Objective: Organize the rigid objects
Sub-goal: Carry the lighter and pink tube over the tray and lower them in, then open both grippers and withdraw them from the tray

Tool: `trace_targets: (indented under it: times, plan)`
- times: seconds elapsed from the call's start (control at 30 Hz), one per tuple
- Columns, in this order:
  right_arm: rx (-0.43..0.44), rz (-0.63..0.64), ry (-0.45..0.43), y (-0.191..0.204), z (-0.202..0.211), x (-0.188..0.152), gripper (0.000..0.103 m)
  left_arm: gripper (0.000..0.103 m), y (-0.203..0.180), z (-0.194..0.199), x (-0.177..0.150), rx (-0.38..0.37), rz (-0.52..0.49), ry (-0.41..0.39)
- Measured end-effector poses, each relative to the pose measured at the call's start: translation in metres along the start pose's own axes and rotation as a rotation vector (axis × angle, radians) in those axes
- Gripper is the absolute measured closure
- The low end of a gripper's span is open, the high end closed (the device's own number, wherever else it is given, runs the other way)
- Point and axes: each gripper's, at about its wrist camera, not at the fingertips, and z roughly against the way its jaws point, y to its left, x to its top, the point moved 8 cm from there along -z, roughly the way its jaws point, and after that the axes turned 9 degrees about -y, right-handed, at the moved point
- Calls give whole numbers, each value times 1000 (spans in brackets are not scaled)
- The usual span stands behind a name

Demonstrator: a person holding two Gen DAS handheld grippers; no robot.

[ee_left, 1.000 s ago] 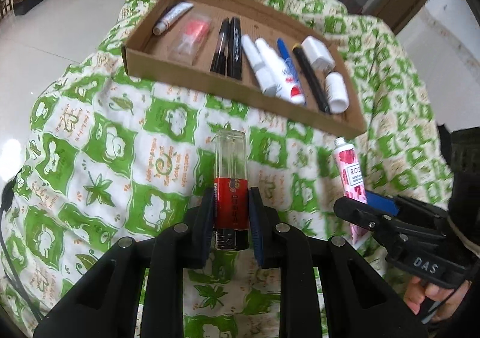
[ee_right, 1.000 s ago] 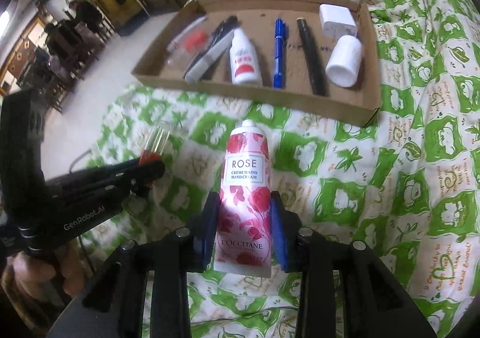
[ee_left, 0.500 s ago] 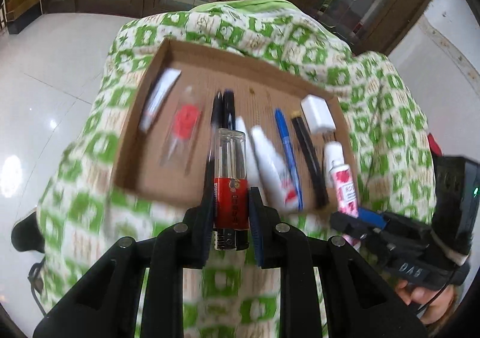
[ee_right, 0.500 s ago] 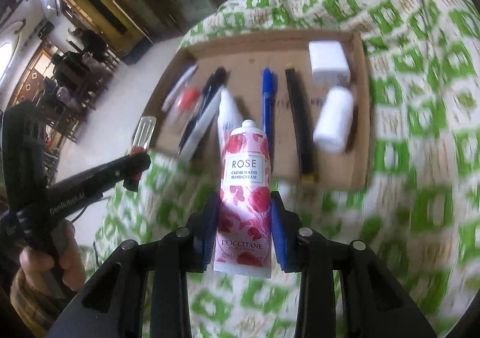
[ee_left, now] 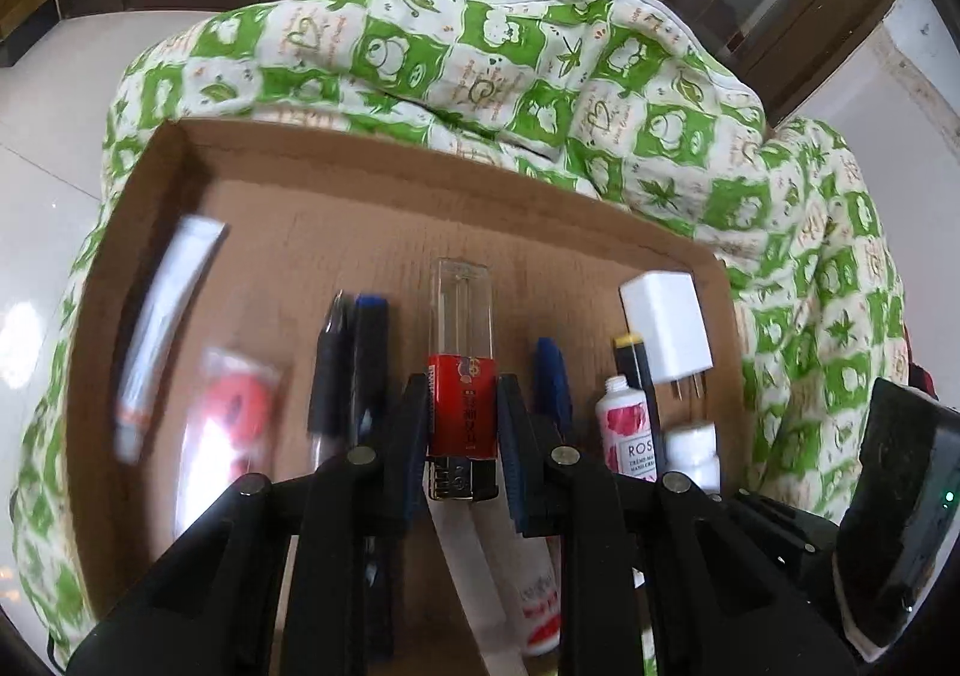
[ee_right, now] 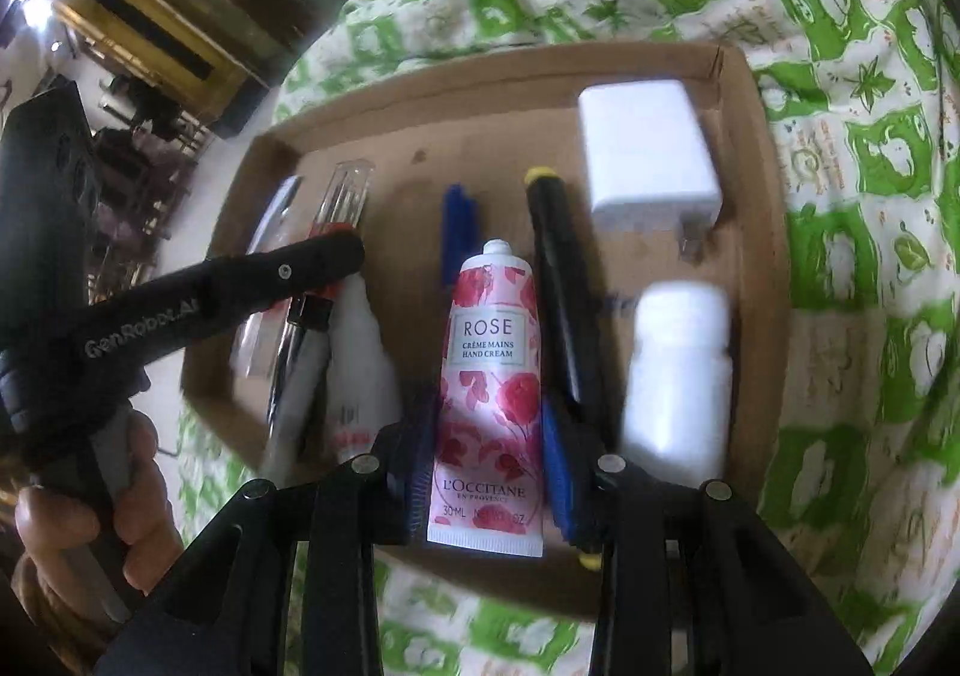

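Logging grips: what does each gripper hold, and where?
Left gripper: lighter, by its red lower body. Right gripper: hand cream tube, near its crimped end.

Left gripper (ee_left: 462, 424): black two-finger jaws pressed on a held item, angled downward.
Right gripper (ee_right: 489, 460): black, blue-padded, likewise clamped.
Left hand (ee_right: 84, 502): wrapped round the handle.

Matt cardboard tray (ee_left: 372, 208), printed cloth cover (ee_left: 540, 69), glossy clear plastic lighter (ee_left: 463, 328)

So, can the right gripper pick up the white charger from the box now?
Probably not yet: the right gripper has its jaws shut on the hand cream tube. The white charger lies uncovered in the cardboard box, so release first.
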Motion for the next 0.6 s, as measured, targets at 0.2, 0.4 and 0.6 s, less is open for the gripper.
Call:
trace_targets:
  times: [0.2,0.4,0.6]
  plan:
    - [-23,13,-37,2,1,8,73,84,-9,-12,3,47,-68,10]
    - [11,21,-64,8,16,-4,54,84,-12,1,-13,114,-123,-15]
    - [15,50,-135,12,61,-30,35,57,-13,67,-43,177,-157,-140]
